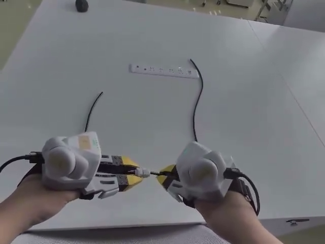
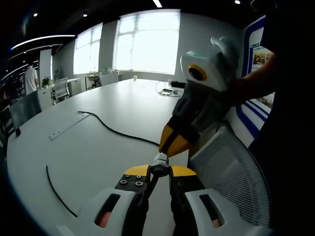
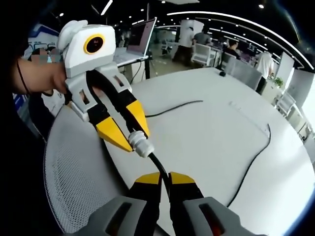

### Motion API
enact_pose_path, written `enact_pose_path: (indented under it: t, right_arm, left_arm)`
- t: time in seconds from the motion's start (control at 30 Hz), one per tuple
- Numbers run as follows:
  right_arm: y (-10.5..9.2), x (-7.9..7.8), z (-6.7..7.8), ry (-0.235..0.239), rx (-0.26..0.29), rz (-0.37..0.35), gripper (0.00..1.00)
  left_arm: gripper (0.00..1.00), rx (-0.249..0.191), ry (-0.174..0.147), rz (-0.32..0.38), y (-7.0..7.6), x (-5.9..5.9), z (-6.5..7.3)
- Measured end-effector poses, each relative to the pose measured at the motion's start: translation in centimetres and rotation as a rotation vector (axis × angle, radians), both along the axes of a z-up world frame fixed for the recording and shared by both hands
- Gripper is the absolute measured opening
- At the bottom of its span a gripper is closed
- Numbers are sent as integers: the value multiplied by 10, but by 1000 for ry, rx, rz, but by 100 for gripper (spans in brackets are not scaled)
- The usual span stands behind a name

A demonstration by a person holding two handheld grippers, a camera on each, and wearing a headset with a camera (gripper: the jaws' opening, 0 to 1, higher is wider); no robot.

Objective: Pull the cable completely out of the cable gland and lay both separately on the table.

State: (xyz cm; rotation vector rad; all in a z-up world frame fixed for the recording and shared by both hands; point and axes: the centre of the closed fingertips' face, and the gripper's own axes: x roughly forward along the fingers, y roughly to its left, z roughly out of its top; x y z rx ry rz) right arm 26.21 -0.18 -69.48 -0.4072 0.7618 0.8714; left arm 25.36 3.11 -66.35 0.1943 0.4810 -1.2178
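Left gripper (image 1: 133,173) jaws clamped on the white cable gland (image 1: 143,173). Right gripper (image 1: 163,176) jaws clamped on the black cable (image 3: 158,166) just beside the gland. Cable end sits inside the gland, not pulled out. Both are held in the air over the near edge of the white table (image 1: 152,127), gripper tips facing each other. Power strip (image 1: 162,70) with black lead (image 1: 195,104) lies toward the far edge, and a loose black wire (image 1: 93,109) lies nearer the left edge.

cable gland (image 2: 159,163): lower part hidden between jaws | cable (image 3: 156,164): near end hidden between jaws | dark thing (image 1: 81,5): cut by top edge | white strip (image 1: 163,70): marks too small to read
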Motion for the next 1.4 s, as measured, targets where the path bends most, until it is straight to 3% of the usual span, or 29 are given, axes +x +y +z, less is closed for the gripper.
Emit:
enact_pose_path:
  t: [0.37, 0.47, 0.57, 0.8, 1.23, 1.4]
  right_arm:
    - [-19, 7, -15, 84, 6, -105, 0]
    - [-20, 6, -20, 139, 38, -156, 0]
    - [-20, 6, -23, 165, 50, -177, 0]
    - [-18, 4, -24, 175, 48, -173, 0]
    - [-14, 3, -13, 64, 25, -68, 3]
    - [-2, 5, 5, -24, 32, 13, 15]
  left_arm:
    - [15, -1, 15, 1, -3, 3, -2]
    - [15, 5, 11, -1, -4, 4, -3]
    - [15, 8, 8, -4, -6, 4, -3]
    - [15, 13, 4, -2, -4, 5, -5]
    - [15, 5, 28, 22, 4, 9, -6]
    - [15, 2, 31, 19, 3, 8, -7]
